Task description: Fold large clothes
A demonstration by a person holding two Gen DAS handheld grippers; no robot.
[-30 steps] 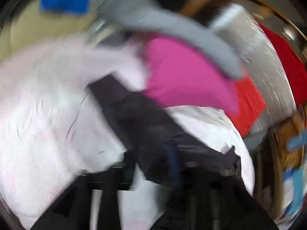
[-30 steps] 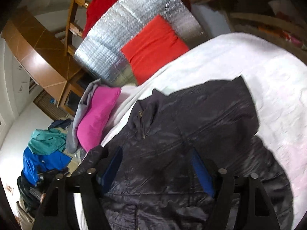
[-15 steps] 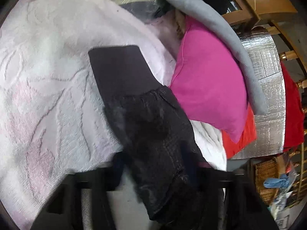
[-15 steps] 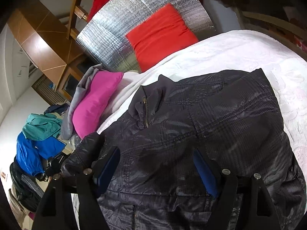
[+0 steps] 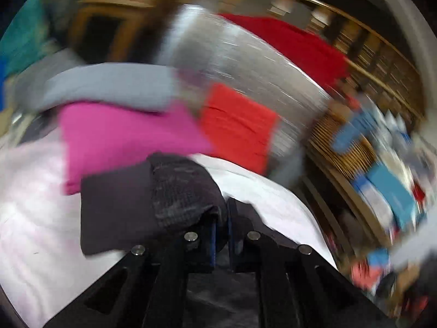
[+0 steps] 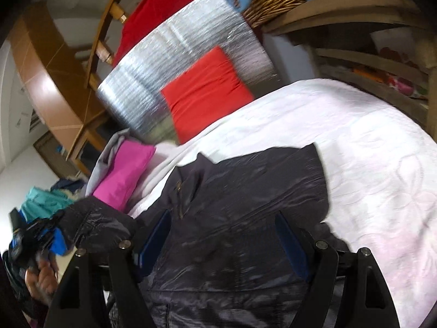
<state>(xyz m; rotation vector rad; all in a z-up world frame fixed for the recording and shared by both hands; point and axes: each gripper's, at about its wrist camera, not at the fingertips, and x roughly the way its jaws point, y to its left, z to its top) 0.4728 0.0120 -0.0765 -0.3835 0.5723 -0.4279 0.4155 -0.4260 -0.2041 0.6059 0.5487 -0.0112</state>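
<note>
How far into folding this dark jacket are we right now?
Early. Done: the dark jacket lies spread on the white bedspread, collar toward the pillows. In hand: the left gripper has just closed on the jacket's sleeve by its cuff. The right gripper hangs open over the body. No fold shows yet; everything remains.

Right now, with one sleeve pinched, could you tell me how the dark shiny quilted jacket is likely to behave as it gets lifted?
The dark shiny quilted jacket will probably flop: its sleeve cuff already droops over the closed jaws of the left gripper. Its glossy shell looks slippery, so it may slide on the white textured bedspread. It looks thin and creased, so probably light.
</note>
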